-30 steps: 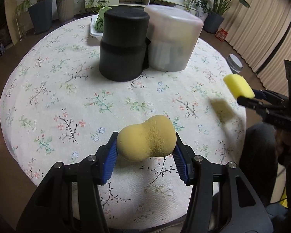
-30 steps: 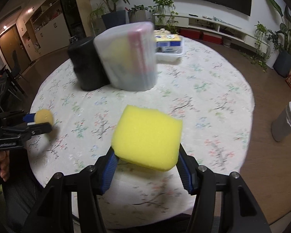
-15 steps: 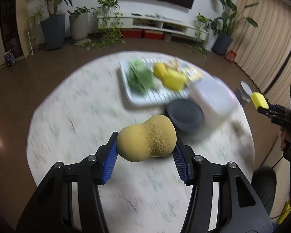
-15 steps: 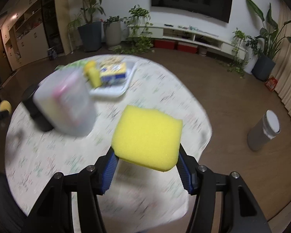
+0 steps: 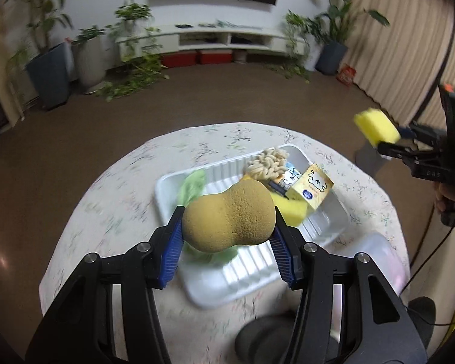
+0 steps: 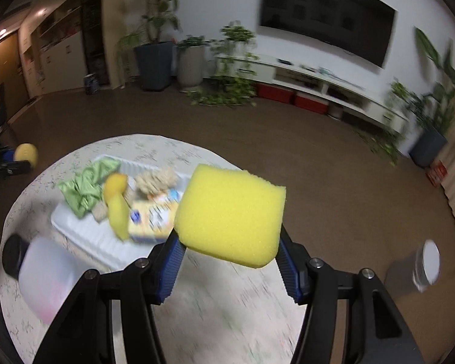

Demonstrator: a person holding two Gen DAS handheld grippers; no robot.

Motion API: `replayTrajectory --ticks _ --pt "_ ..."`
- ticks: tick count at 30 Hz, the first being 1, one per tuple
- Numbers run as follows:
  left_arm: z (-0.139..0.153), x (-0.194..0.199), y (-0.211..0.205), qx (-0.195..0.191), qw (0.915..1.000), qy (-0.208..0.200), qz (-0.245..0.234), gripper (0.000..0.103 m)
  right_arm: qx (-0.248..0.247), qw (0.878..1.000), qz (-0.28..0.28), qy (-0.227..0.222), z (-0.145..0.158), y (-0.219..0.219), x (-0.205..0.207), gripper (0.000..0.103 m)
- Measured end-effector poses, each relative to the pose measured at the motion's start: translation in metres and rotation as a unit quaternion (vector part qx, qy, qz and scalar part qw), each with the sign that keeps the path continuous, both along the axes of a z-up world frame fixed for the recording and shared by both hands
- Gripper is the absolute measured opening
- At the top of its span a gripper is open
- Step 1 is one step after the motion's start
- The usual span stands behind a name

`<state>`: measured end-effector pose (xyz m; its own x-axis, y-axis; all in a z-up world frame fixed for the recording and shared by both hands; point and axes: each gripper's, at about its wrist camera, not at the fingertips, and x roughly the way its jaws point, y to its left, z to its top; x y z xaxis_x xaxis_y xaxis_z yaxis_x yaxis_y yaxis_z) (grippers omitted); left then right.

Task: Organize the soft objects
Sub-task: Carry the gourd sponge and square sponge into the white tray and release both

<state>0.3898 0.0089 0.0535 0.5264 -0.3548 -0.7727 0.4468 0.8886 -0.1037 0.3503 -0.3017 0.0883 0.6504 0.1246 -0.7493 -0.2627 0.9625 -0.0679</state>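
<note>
Mustard-coloured, peanut-shaped sponge [image 5: 229,216] sitting squeezed between the blue pads [image 5: 170,253] of the left tongs [image 5: 227,250], jaws closed on its two sides, hanging in the air above the near edge of the white ribbed tray [image 5: 327,227]. Lying in that tray, from left to right: green cloth [image 5: 192,183] at the left end, beige knotted scrubber [image 5: 267,161] by the far rim, small printed yellow box [image 5: 314,188] tilting against a yellow sponge [image 5: 289,210] toward the right end. Tray resting on the round table with the flowered cloth [image 5: 112,212], toward its far edge. Showing blurred at the near right edge of the table: a translucent tub [image 5: 370,254], and a black round lid or container [image 5: 267,336] at the near edge.

Floating off the right edge of the table, well apart from the tray: the right tongs [image 5: 391,141], gripping a square bright yellow sponge [image 5: 376,127], with a hand [image 5: 449,194] on the handle.

Seen from the right wrist, filling the middle: that same square sponge [image 6: 232,220] clamped by its sides between the right tongs [image 6: 229,257], jaws closed on it, held above the table's right side. Peeking in at the far left, off the table's left edge: the left tongs [image 6: 13,163] carrying the mustard sponge [image 6: 26,153]. Standing on the floor to the right of the table: a grey cylinder bin [image 6: 424,265].
</note>
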Motion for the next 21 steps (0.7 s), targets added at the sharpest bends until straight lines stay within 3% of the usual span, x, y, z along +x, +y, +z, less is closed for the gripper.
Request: replayTrajectory --ticks 8,15,21 --pt "-0.045 0.030 -0.038 0.061 0.9962 0.038 -0.050 0.050 -0.017 0.994 0.107 0.036 -0.025 0.076 0.057 0.060" --pt "-0.073 0.038 -0.035 0.069 0.9941 0.062 -0.057 0.051 -0.041 0.979 0.180 0.082 -0.064 0.113 0.082 0.060" --pt "-0.079 0.036 -0.043 0.075 0.9940 0.052 -0.060 0.055 -0.065 0.973 0.199 0.094 -0.090 0.126 0.084 0.062"
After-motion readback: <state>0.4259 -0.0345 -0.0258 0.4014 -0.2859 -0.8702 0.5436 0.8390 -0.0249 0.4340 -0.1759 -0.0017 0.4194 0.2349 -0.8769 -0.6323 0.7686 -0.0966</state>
